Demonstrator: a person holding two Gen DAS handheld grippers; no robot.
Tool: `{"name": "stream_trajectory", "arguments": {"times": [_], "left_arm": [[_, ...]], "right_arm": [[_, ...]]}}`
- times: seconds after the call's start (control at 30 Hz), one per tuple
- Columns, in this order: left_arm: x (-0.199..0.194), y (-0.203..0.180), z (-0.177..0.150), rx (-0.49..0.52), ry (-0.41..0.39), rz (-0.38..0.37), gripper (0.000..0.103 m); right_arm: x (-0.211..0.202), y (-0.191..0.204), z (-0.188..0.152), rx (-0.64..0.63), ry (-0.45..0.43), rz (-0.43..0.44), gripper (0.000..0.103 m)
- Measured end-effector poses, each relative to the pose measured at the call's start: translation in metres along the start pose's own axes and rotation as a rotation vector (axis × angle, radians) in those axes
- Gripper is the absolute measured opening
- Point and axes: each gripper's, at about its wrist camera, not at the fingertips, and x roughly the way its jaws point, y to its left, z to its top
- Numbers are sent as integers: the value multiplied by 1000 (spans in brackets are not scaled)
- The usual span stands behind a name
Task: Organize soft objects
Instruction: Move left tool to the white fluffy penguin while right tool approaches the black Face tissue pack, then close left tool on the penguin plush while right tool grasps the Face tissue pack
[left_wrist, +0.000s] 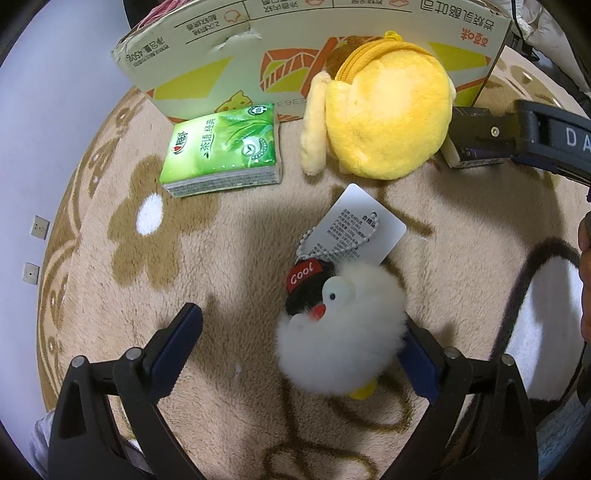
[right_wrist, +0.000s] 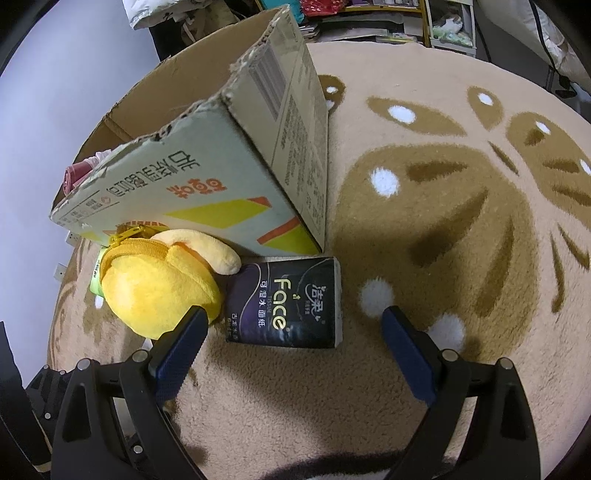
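Observation:
A white fluffy duck plush (left_wrist: 340, 332) with a black "Cool" cap and a white tag (left_wrist: 364, 221) lies on the rug between my left gripper's (left_wrist: 299, 343) open fingers, against the right finger (left_wrist: 417, 365). A yellow plush pouch (left_wrist: 384, 114) leans on the cardboard box (left_wrist: 295, 55); it also shows in the right wrist view (right_wrist: 155, 284). A green tissue pack (left_wrist: 221, 151) lies left of it. My right gripper (right_wrist: 291, 347) is open, just short of a dark "Face" tissue pack (right_wrist: 284, 301).
The beige flower-pattern rug (right_wrist: 443, 221) carries everything. The open cardboard box (right_wrist: 207, 177) holds something pink inside (right_wrist: 79, 173). My right gripper's body (left_wrist: 535, 136) shows at the right of the left wrist view. Shelves (right_wrist: 388, 18) stand beyond the rug.

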Motion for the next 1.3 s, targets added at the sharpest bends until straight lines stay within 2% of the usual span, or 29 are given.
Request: {"name": "stream_trajectory", "arguments": {"times": [0.13,0.2,0.23,0.37,0.5,0.63,0.9,1.3], "left_arm": [[0,1,-1,-10,5,-40,78],[-1,2,-1,-9,6,-63,62],[-1,2,-1,-13,9,-84,59],[-3,2,-1,-8,-3,-86,42],[-6,6,0,-19,-4,-94,33],[-12,11,-1,-31,-15,-99,31],[-27,25,3,-74,-92,-76,31],[-60,47,10,-129,-213,-39,31]], "right_arm": [[2,6,-2,-20,-5,-20,91],[3,10,-2,-42,-8,-27,89],[4,12,-2,-51,-9,-30,87],[9,22,-3,-77,-13,-49,78],[14,31,-4,-108,-15,-69,70],[15,39,-8,-138,-17,-96,68],[3,27,-13,-78,-17,-75,68],[-41,28,-26,-39,-104,-46,68]]}}
